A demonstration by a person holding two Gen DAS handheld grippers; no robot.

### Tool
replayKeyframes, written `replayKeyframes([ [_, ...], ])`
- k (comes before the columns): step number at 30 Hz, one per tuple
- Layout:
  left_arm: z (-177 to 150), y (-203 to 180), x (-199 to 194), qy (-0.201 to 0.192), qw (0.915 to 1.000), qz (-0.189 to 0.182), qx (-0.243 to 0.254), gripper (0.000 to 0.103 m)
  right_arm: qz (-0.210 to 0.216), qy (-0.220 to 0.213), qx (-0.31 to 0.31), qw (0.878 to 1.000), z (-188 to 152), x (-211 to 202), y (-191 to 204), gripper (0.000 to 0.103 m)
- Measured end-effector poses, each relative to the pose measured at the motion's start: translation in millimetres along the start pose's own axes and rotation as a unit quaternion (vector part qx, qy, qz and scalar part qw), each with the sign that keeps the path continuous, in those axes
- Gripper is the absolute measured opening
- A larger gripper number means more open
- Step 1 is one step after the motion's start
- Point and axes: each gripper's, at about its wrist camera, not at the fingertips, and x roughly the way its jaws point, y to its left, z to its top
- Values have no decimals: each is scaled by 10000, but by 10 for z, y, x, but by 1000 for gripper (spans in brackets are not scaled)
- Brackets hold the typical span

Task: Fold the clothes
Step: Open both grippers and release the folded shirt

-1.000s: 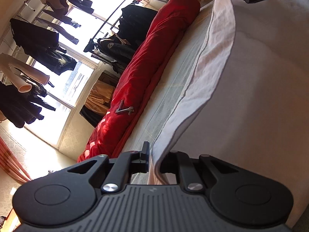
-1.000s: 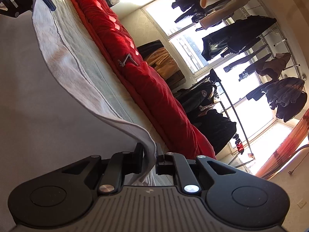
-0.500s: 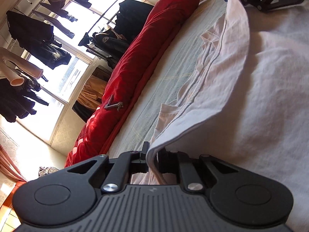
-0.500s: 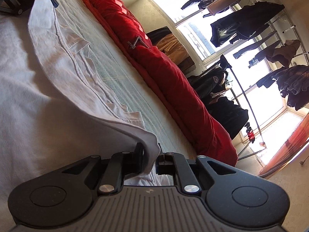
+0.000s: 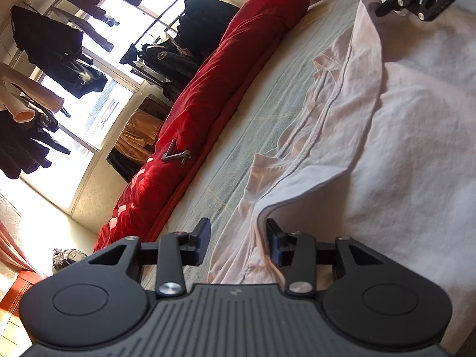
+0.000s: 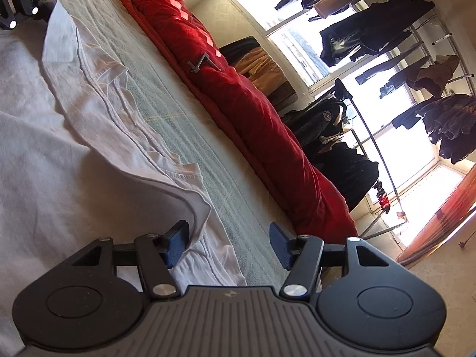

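Lying doubled over on the bed (image 5: 244, 136), the white garment (image 5: 416, 136) is showing a folded-back edge running alongside the red rolled quilt (image 5: 226, 89), between that quilt and both tools. The left hand-held gripper (image 5: 238, 239) is standing with its jaws apart, the fold's corner sitting loose between them, nearer the pad farther from the quilt. The right hand-held gripper (image 6: 227, 245) is likewise spread, holding nothing, the other corner resting against the pad on the side away from the quilt. Judging from this, the risk is snagging: a pad dragging the loose corner on pulling away would be skewing the fold, and the rumpled seams beneath may be setting in creases.
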Motion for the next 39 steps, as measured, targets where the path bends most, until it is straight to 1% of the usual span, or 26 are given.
replayKeyframes([
  [3,42,195,73,50,9990,-113,-421,42,87,39,196,9998,33,93,-114,68],
  [5,79,326,139,65,9968,-202,-767,42,145,65,326,9993,56,154,-189,68],
  [7,108,458,247,113,9932,-295,-1121,42,203,90,457,9987,78,216,-265,68],
  [9,127,554,407,246,9896,-341,-1376,42,261,116,587,9979,100,278,-341,68],
  [12,125,656,653,470,9830,-421,-1726,42,397,285,858,9951,94,536,-403,68],
  [14,113,728,724,509,9775,-452,-1995,42,499,357,1091,9921,84,650,-465,68],
  [15,100,768,714,469,9747,-473,-2135,42,557,362,1244,9900,76,663,-512,68],
  [17,79,843,619,306,9717,-442,-2301,42,629,328,1491,9863,58,642,-610,68],
  [20,31,979,422,105,9702,-194,-2413,42,604,167,1696,9835,5,440,-775,68],
  [23,-51,1145,260,89,9675,66,-2525,42,719,174,1927,9785,-97,288,-932,68],
  [24,-91,1193,215,129,9654,59,-2604,42,800,220,2012,9760,-148,240,-980,68],
  [26,-183,1245,143,211,9600,-155,-2788,42,941,307,2172,9711,-249,169,-1028,68],
  [28,-274,1194,65,281,9543,-539,-2926,42,1127,417,2359,9643,-379,87,-1061,68],
  [31,-413,997,-68,379,9454,-1103,-3045,42,1396,567,2677,9516,-577,-52,-1055,68],
  [34,-538,758,-192,551,9404,-1471,-3016,42,1631,694,2942,9392,-734,-175,-1008,68],
  [35,-583,680,-231,640,9402,-1533,-2974,42,1678,732,3000,9362,-780,-217,-984,68],
  [36,-628,623,-268,714,9408,-1515,-2948,42,1724,770,3059,9332,-825,-260,-960,68],
  [39,-769,572,-446,764,9392,-1376,-3053,42,1803,918,3239,9242,-989,-388,-893,68],
])
